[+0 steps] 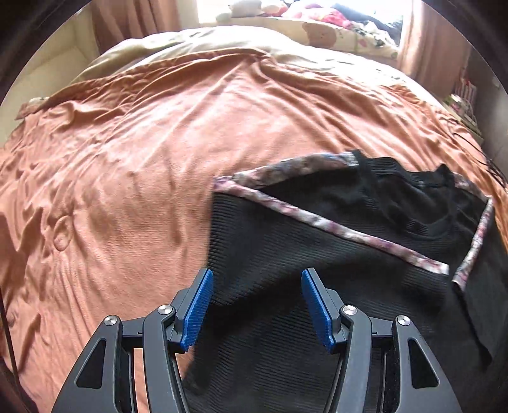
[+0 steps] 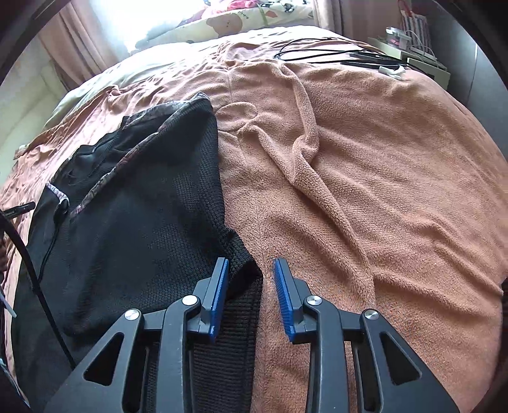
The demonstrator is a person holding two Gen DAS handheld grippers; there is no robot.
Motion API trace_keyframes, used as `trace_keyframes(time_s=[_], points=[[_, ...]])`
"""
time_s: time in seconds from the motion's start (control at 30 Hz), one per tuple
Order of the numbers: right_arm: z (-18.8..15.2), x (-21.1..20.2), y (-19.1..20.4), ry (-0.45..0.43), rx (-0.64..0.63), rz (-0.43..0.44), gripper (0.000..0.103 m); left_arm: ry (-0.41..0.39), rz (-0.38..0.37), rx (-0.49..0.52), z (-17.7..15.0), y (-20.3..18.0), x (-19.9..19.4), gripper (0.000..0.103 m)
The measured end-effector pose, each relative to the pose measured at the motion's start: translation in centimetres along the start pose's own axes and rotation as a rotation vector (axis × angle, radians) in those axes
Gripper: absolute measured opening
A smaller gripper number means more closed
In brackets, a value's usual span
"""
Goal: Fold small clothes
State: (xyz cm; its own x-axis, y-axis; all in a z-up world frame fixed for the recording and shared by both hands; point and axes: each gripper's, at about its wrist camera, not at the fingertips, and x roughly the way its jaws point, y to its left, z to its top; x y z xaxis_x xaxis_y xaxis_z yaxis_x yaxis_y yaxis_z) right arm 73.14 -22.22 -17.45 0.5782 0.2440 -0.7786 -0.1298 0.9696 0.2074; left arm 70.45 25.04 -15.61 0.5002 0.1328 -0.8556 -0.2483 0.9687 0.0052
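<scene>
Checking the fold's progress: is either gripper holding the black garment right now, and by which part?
Neither. The left gripper is open over the black garment; the right gripper is open astride its edge, pads not pressing.

One black garment (image 1: 333, 228), two grippers (image 1: 256, 305).

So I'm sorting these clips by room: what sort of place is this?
Most likely a bedroom. A black knit garment lies on a bed covered with an orange blanket, there is a bear-print pillow at the head, and curtains hang by a bright window.
</scene>
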Motion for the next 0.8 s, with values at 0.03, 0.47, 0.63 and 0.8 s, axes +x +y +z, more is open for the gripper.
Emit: trace_keyframes(time_s=[0.03,0.47,0.63,0.8], points=[[0.0,-0.1,0.0,0.001,0.0,0.005,0.027,0.004,0.002,-0.009,0.1,0.6,0.5,0.06],[0.3,-0.7,0.2,-0.027,0.006,0.048,0.027,0.031,-0.067,-0.05,1.9,3.5,3.8,0.06],[0.2,-0.7,0.2,-0.035,0.001,0.048,0.027,0.064,-0.085,0.012,2.6,2.3,5.0,0.034],[0.1,-0.5,0.3,-0.031,-0.006,0.039,0.027,0.05,-0.01,0.064,3.6,1.8,5.3,0.004]])
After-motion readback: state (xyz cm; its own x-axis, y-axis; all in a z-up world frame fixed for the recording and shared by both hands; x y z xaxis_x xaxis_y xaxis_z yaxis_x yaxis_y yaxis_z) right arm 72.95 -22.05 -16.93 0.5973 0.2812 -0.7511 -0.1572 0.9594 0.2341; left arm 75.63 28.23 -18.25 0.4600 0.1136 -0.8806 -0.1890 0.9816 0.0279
